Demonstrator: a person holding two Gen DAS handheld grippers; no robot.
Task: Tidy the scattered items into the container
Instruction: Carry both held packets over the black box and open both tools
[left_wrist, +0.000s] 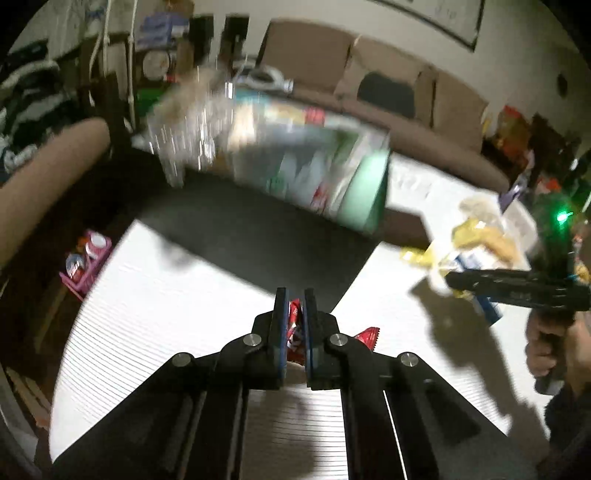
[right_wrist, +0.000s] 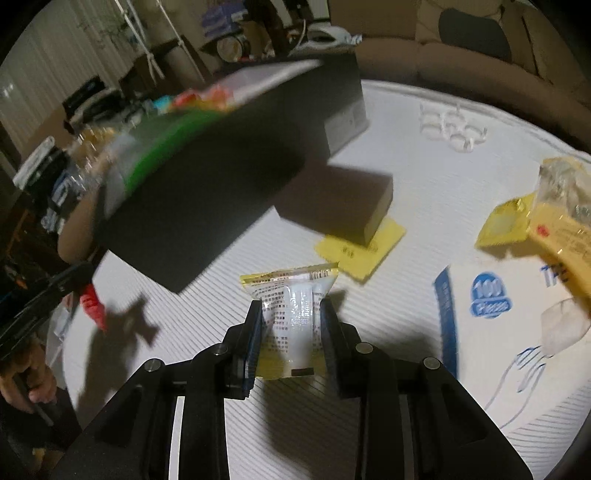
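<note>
My left gripper (left_wrist: 294, 301) pinches a red wrapper (left_wrist: 294, 328) between its fingers; my right gripper (right_wrist: 292, 308) clamps a yellow-edged sachet (right_wrist: 291, 314). The dark container (right_wrist: 207, 184) looms at eleven o'clock, beyond the sachet.

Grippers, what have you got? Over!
Left gripper shut on red wrapper. Right gripper shut on yellow packet. Black box ahead; more packets on table.

Room dim; hard light from overhead blows out the white ribbed table (left_wrist: 155, 295) and throws sharp dark shadows across it. Heavy motion blur smears the black box (right_wrist: 221, 177) and its contents in both views. Fisheye bends the edges, corners vignetted black. Near foreground stays crisp.
</note>
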